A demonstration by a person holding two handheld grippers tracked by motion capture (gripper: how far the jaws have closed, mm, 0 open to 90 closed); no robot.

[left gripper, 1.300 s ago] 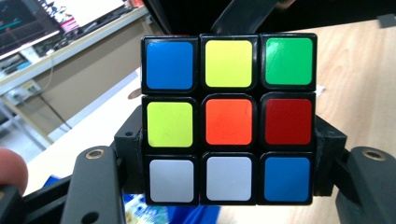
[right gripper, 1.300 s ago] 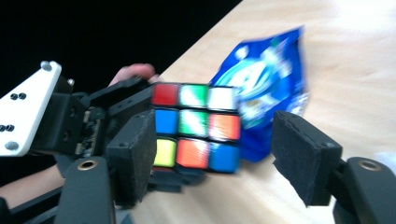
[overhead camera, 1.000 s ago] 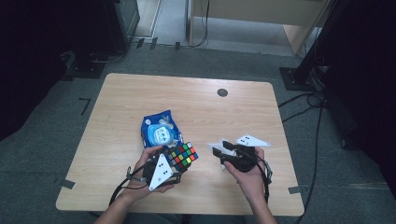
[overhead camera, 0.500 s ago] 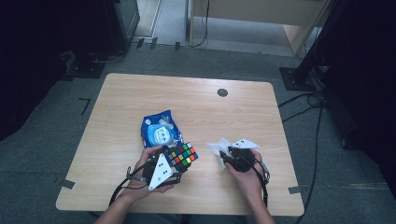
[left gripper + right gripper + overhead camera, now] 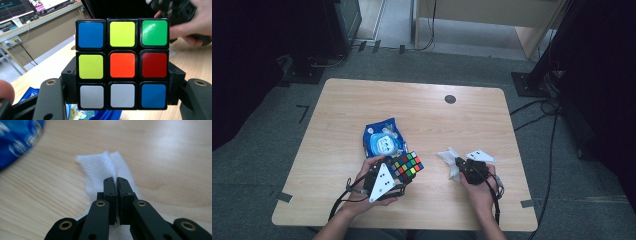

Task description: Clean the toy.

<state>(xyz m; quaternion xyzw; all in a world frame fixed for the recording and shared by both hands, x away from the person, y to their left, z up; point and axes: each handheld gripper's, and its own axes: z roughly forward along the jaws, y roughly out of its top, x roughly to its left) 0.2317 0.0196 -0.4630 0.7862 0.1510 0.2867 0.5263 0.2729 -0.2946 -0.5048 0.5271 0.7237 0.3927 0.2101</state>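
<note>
A white wipe (image 5: 105,170) lies on the wooden table (image 5: 422,107), towards its near right part in the high view (image 5: 451,161), and the right gripper (image 5: 116,181) has it pinched. In the right gripper view the two black jaws have just been closing and now stand pressed together with a raised fold of the wipe caught between their tips, the rest of the sheet spreading flat on the wood to either side and underneath. From above, the right gripper (image 5: 460,163) points away from the person and towards the table's left, with the right hand (image 5: 479,187) wrapped round its body.

To the left of it, well apart, a puzzle cube (image 5: 407,166) is held off the table by the left gripper (image 5: 404,172). In the left gripper view the cube (image 5: 122,63) sits squarely between the jaws (their pads press on its two sides, at the level of the middle and lowest rows), so the jaws stand wide but clamped on it. The face turned to that camera shows blue, yellow and green along the top, yellow, orange and red across the middle, and white, white and blue at the bottom. The left hand (image 5: 369,182) grips the tool near the table's near edge.

Just beyond the cube lies a blue packet of wipes (image 5: 383,140), flat on the wood, its pale label facing up. A small dark round disc (image 5: 450,99) sits in the tabletop near the far edge.
</note>
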